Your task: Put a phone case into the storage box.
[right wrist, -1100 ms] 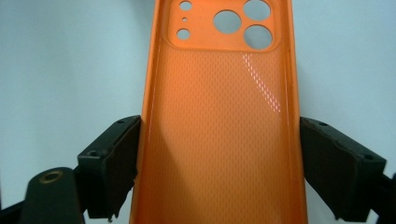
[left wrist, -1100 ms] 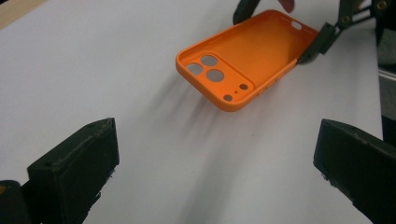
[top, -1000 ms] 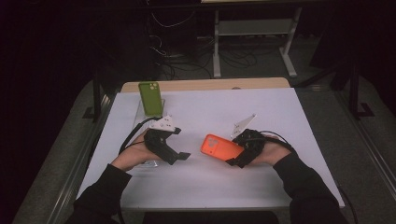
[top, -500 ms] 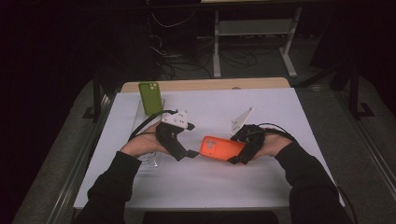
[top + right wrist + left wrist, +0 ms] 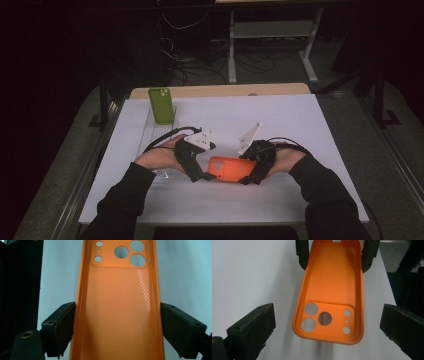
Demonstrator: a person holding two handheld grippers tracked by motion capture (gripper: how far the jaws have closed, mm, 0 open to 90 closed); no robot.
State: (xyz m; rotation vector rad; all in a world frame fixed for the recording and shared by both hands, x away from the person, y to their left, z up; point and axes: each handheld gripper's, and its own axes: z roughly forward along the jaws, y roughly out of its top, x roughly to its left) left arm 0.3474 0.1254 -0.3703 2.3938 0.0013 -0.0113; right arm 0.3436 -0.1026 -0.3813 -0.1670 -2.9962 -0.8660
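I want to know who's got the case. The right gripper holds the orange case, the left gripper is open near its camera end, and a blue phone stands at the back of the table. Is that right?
Nearly. The phone at the back is green, not blue, as the high view shows. The rest stands: the right gripper holds the orange case, and the left gripper is open near its camera end.

A table (image 5: 300, 125) with a white top fills the middle of the high view, a strip of bare wood showing along its far edge. At the upper left of the white surface lies a clear, flat tray (image 5: 150, 131), and a green phone (image 5: 161, 105) stands at the tray's far end.
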